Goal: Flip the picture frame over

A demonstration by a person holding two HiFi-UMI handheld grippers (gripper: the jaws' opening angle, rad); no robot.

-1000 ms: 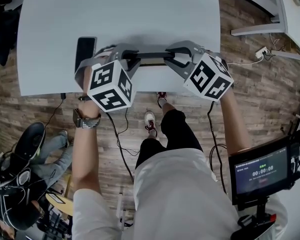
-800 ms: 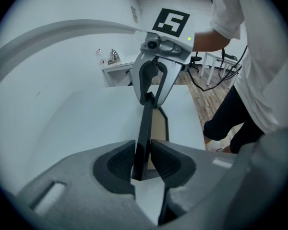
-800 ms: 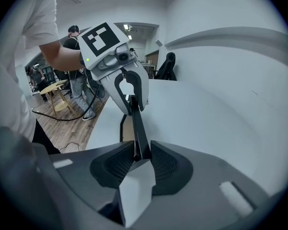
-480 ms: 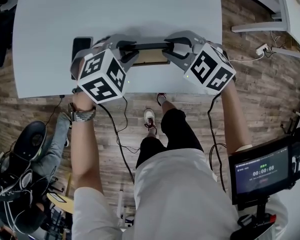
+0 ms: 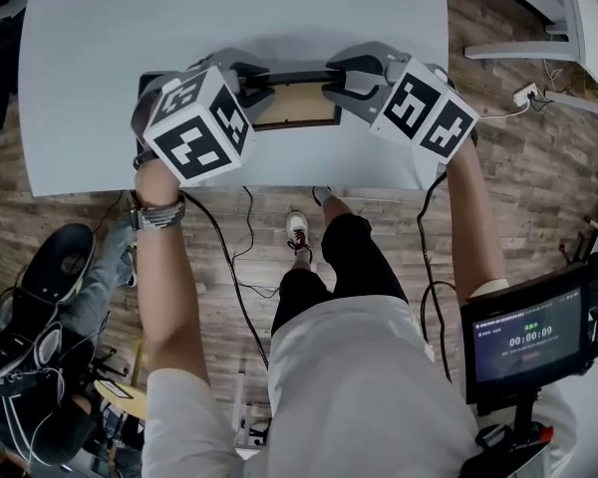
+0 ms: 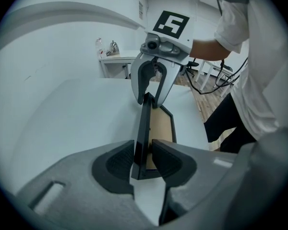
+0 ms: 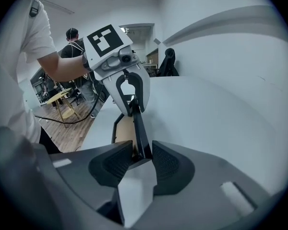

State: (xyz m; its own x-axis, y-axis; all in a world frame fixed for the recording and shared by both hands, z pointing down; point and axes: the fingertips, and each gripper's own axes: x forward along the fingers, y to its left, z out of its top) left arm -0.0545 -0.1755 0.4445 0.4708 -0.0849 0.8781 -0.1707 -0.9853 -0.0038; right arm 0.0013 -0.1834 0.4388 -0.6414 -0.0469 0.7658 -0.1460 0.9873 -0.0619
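Head view: a pale grey tabletop (image 5: 279, 28) stands on a wood-plank floor (image 5: 538, 167). The picture frame (image 5: 297, 103) sits close to the tabletop's near edge with its brown backing (image 5: 299, 106) turned upward. The left tool (image 5: 257, 96) is at the frame's left end and the right tool (image 5: 337, 90) at its right end, both pointing steeply down.

Left gripper view: the left tool (image 6: 144, 159) straddles the frame's black rim (image 6: 145, 123). Its jaws have just been opening, and the rim stands between the pads with a thin gap on the backing side, so the hold is loose rather than clamped. The right tool (image 6: 152, 97) is visible at the far end of the same rim.

Right gripper view: the right tool (image 7: 143, 159) also has the rim (image 7: 140, 128) between its pads. Its jaws have just been opening as well, and a gap shows beside the rim. The left tool (image 7: 131, 107) sits at the opposite end. No view shows whether the frame lies fully flat on the tabletop (image 7: 206, 114).

Step in hand: with the backing already up, the turn-over appears complete and the release is under way.

Next move: spread both tools fully clear of the rim, then lift them off together, without dragging the frame toward the near edge
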